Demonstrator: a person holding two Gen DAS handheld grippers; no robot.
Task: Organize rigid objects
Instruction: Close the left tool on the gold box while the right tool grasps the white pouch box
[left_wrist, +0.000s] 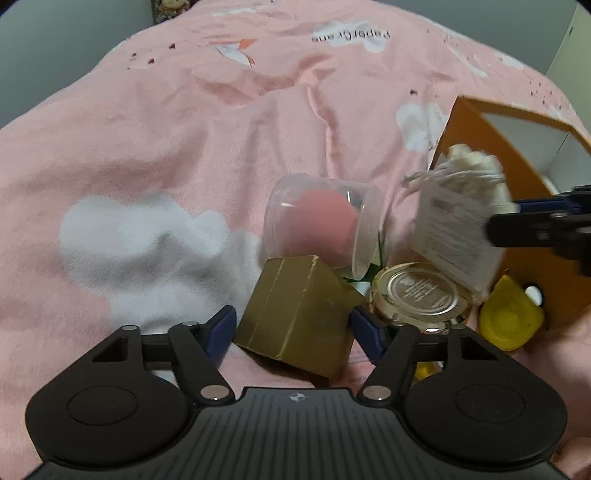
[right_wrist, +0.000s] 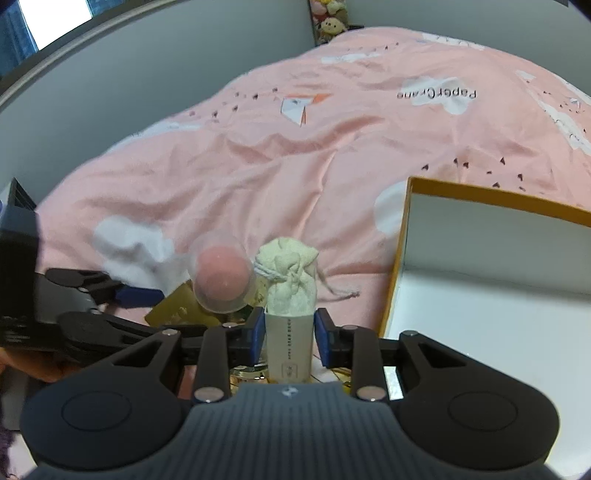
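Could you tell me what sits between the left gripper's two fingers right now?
The gold box sits between the left gripper's fingers, shown in the left wrist view.

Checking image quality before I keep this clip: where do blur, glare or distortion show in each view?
Left wrist view: the pouch and its paper tag are smeared by motion, the white cloud print on the bedspread looks soft, and the gold box is sharper. Right wrist view: mostly crisp, with a blown-out window at top left; both views have fisheye bending at the edges.

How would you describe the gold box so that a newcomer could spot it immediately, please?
On the pink bedspread, left of the open orange box, lies a small clutter. The gold box sits nearest, between the left claw's blue pads, the only angular, matte gold carton among round things.
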